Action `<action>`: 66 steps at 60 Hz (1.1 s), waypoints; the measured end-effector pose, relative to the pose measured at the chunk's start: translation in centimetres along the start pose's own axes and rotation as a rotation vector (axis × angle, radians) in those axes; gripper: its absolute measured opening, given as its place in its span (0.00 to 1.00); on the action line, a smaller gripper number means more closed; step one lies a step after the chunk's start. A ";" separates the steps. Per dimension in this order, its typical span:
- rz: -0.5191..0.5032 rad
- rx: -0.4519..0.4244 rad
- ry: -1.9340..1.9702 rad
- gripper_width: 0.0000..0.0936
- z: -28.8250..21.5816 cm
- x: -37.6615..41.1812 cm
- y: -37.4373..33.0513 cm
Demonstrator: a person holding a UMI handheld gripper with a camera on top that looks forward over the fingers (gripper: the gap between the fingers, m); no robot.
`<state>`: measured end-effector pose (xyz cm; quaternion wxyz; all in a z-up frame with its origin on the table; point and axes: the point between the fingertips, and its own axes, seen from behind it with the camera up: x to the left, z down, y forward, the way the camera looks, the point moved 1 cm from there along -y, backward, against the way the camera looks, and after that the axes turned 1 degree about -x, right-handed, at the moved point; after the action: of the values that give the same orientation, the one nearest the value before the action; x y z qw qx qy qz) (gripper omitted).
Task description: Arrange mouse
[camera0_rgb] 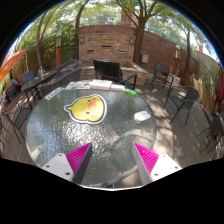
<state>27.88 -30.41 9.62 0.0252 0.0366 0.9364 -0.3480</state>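
Observation:
A yellow mouse pad (85, 107) with an orange patch lies on the round glass table (60, 135), ahead of my fingers and to the left. A small pale object (142, 116) rests on the glass ahead and to the right; I cannot tell whether it is the mouse. Behind them stands a black laptop (108, 70) with its lid up. My gripper (112, 156) hovers over the near part of the table, open, with only glass between its magenta pads (79, 157).
A green item (133, 90) lies next to the laptop. Dark patio chairs (182, 100) ring the table on both sides. Beyond it are a brick wall (105, 42) and trees.

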 end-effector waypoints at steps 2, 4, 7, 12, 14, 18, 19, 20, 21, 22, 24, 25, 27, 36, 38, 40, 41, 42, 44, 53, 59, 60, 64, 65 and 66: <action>0.015 -0.022 0.002 0.89 -0.5 -1.6 2.2; 0.028 -0.037 0.002 0.90 -1.4 -3.4 4.2; 0.050 -0.051 0.005 0.90 -1.7 -5.5 7.6; 0.071 -0.061 0.020 0.90 -2.8 -8.4 12.6; 0.072 -0.055 0.033 0.91 -3.0 -9.2 14.3; 0.066 -0.044 0.065 0.90 -3.3 -10.3 17.0; 0.069 -0.042 0.073 0.89 -3.4 -10.4 18.3; 0.070 -0.039 0.080 0.89 -3.6 -10.7 19.0; 0.071 -0.036 0.087 0.89 -3.7 -11.0 19.5; 0.068 -0.033 0.094 0.89 -3.8 -11.2 19.9; 0.061 -0.029 0.107 0.89 -4.1 -11.4 20.9; 0.060 -0.027 0.112 0.89 -4.3 -11.5 21.3; 0.062 -0.025 0.120 0.89 -4.4 -11.6 22.5; 0.069 -0.022 0.131 0.90 -6.2 -12.7 25.2; 0.065 -0.018 0.133 0.89 -6.6 -12.7 25.7; 0.065 -0.018 0.129 0.88 -6.9 -12.8 26.0; 0.064 -0.017 0.125 0.87 -7.0 -12.8 26.2; 0.064 -0.016 0.121 0.86 -7.1 -12.7 26.4; 0.060 -0.019 0.116 0.83 -7.5 -12.6 26.9; 0.050 -0.009 0.122 0.67 -8.3 -12.5 27.6; 0.050 -0.008 0.120 0.54 -8.5 -12.5 28.0; 0.049 -0.004 0.117 0.53 -8.5 -12.5 28.0; 0.046 0.004 0.117 0.48 -8.5 -12.5 28.0; 0.046 0.004 0.120 0.48 -8.5 -12.4 27.9; 0.046 0.006 0.125 0.46 -8.6 -12.4 27.9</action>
<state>42.49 -4.40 -1.13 -0.0254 0.0798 0.9341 -0.3470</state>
